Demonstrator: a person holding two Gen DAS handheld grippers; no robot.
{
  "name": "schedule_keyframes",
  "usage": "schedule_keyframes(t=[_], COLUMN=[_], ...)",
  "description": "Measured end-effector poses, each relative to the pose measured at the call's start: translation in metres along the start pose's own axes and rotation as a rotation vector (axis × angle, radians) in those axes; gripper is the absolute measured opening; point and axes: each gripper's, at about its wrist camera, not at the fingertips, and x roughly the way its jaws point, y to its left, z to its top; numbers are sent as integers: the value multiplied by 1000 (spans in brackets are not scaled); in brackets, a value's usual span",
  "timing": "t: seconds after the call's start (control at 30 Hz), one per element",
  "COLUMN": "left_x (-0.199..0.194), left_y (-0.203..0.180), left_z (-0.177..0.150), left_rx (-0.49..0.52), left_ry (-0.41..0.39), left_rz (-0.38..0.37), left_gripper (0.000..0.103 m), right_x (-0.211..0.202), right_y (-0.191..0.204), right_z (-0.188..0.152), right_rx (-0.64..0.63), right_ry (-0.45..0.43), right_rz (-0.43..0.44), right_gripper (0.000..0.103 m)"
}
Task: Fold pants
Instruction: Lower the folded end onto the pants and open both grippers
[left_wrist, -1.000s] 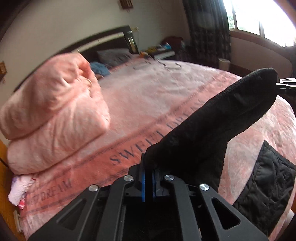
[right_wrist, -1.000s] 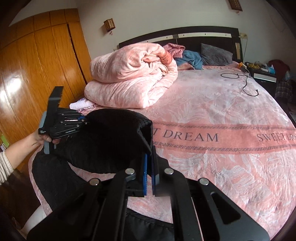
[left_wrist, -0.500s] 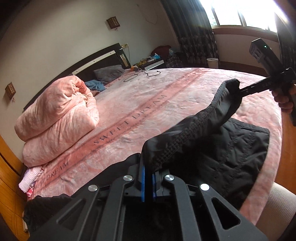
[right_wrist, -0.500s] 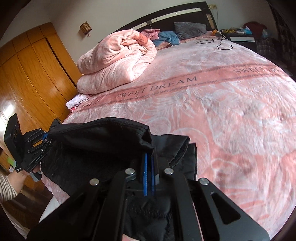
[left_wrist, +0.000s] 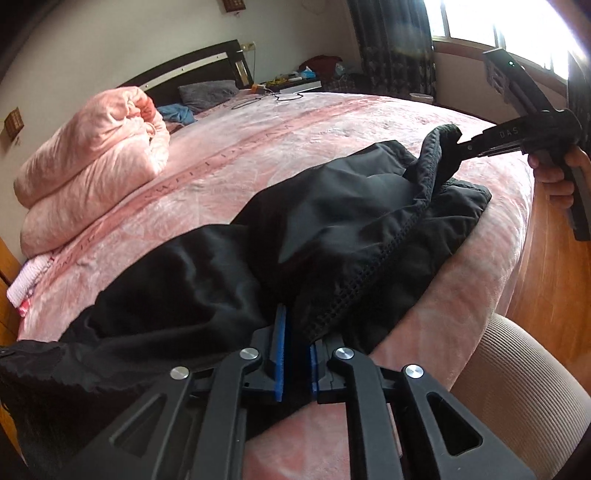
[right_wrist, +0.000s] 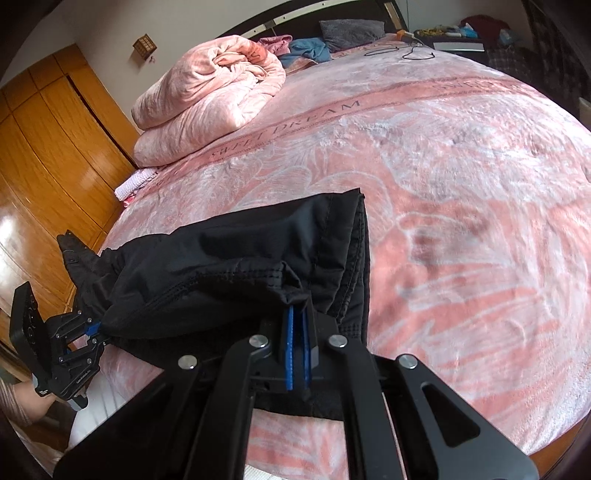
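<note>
Left wrist view, left to right. Folded pink comforter (left_wrist: 92, 162): left of frame, on the bed, well apart from the pants. Small white-and-pink cloth (left_wrist: 27, 284): far left edge, at the foot of the comforter. Pink blanket (left_wrist: 295, 147): covers the bed, lettered band running across it. Black pants (left_wrist: 258, 251): centre of frame, lying on the blanket near the bed's edge, one mesh-lined edge raised between the two tools. Left tongs (left_wrist: 295, 354): lower centre, blue pads closed on the near end of that raised edge. Right tongs (left_wrist: 458, 142): right of frame, closed on the far end of the same edge, handle in the person's hand (left_wrist: 554, 177). Wooden floor (left_wrist: 546, 280): far right.

Right wrist view, left to right. Wooden wardrobe (right_wrist: 48, 155): left of frame. Left tongs (right_wrist: 96, 330): lower left, closed on a corner of the pants. Comforter (right_wrist: 207, 96): upper centre-left. Pants (right_wrist: 240, 266): centre, folded layers flat on the blanket, top layer stretched between both tools. Right tongs (right_wrist: 297, 350): lower centre, pads pressed together on the fabric. Blanket (right_wrist: 461, 184): fills the right of frame. Black cable (right_wrist: 413, 51): upper right, on the bed.
</note>
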Motion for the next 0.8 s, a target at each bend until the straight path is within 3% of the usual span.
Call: schedule_keyframes(t=[0.33, 0.43, 0.47, 0.5, 0.53, 0.57, 0.6, 0.73, 0.8], left_x=[21, 21, 20, 19, 17, 13, 8, -14, -24], left_y=[-7, -7, -7, -6, -7, -8, -9, -7, 5], left_z=[-10, -12, -13, -13, -14, -14, -15, -19, -23], left_rx=[-152, -171, -172, -171, -165, -160, -159, -165, -210], left_ry=[18, 13, 14, 18, 26, 26, 20, 29, 41], left_rz=[-11, -17, -25, -32, -49, -65, -80, -108, -116], left_gripper=[14, 19, 26, 42, 51, 65, 72, 75, 75], right_x=[4, 9, 8, 6, 4, 0, -3, -29, -44], right_y=[2, -4, -6, -7, -8, -10, -12, -22, -21], right_z=[2, -5, -10, -15, -20, -26, -31, -52, -61], right_rx=[-26, -20, -17, -20, -22, -17, -8, 70, 135], right_ry=[-32, 11, 24, 29, 33, 46, 48, 29, 2], right_rz=[-69, -99, -125, -150, -166, -175, -185, -200, -139], right_gripper=[4, 20, 37, 43, 43, 47, 54, 56, 57])
